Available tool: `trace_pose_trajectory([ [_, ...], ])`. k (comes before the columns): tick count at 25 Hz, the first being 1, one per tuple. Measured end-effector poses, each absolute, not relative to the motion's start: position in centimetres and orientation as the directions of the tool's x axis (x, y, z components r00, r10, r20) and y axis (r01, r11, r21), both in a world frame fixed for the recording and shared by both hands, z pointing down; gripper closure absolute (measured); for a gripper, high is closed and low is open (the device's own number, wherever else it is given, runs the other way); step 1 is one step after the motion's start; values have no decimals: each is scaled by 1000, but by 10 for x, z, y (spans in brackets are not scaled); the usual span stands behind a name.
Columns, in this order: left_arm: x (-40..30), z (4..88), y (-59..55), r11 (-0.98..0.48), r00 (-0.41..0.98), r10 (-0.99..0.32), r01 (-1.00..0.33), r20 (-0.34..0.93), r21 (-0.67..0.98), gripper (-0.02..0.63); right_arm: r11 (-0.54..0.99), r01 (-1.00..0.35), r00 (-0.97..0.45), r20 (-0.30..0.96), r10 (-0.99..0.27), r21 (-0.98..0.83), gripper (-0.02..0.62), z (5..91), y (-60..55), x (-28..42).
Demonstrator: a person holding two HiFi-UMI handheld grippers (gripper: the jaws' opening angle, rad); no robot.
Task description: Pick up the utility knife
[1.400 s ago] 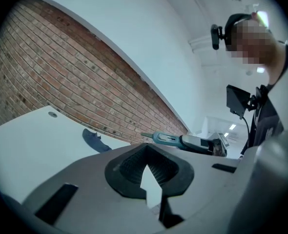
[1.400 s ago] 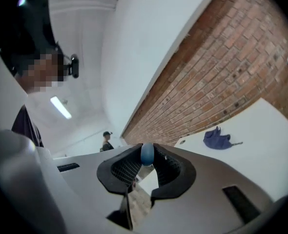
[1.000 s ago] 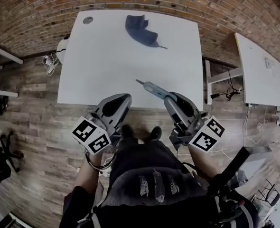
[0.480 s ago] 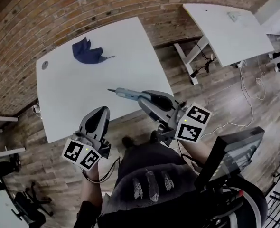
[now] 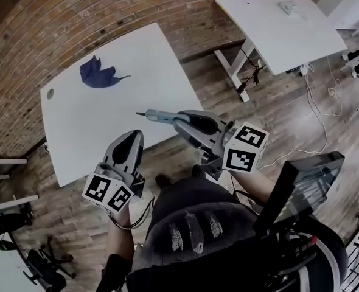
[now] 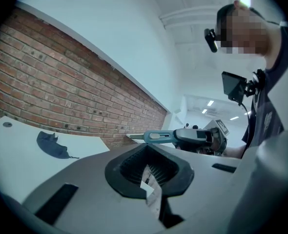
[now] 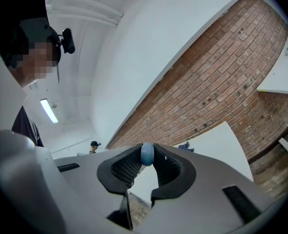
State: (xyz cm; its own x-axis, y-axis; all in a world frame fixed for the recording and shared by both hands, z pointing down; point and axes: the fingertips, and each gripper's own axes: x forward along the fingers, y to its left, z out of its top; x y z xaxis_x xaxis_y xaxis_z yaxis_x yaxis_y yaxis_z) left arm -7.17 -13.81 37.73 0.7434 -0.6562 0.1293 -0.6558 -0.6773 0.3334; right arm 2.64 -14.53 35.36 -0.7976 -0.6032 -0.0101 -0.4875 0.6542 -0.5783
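Two grippers: right gripper [image 5: 181, 121] clamps knife [image 5: 158, 117], tip toward 9 o'clock over table [image 5: 94, 120] edge; left gripper [image 5: 131, 140] closed, empty. Best to hold squeeze firm, knife level, blade clear of left gripper.

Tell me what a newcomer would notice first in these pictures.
The blue-grey utility knife, clamped in the right hand-held gripper and sticking out level by the white table's near edge. Next, the left hand-held gripper, shut and empty beside it, and a dark blue cloth lying alone at the table's far side near the brick wall.
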Motion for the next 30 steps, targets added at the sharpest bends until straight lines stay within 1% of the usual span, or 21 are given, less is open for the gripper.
trace_pose_trajectory([
  [11, -88, 387, -125, -634, 701, -696, -703, 159, 323, 613, 669, -470, -820, 5, -572, -577, 531, 363, -142, 16],
  [25, -127, 388, -123, -618, 688, -717, -702, 114, 352, 612, 661, -485, -823, 43, -567, -573, 531, 364, -139, -20],
  [30, -142, 385, -122, -613, 674, -731, -716, 104, 333, 612, 660, -482, -829, 57, -557, -576, 531, 363, -138, -32],
])
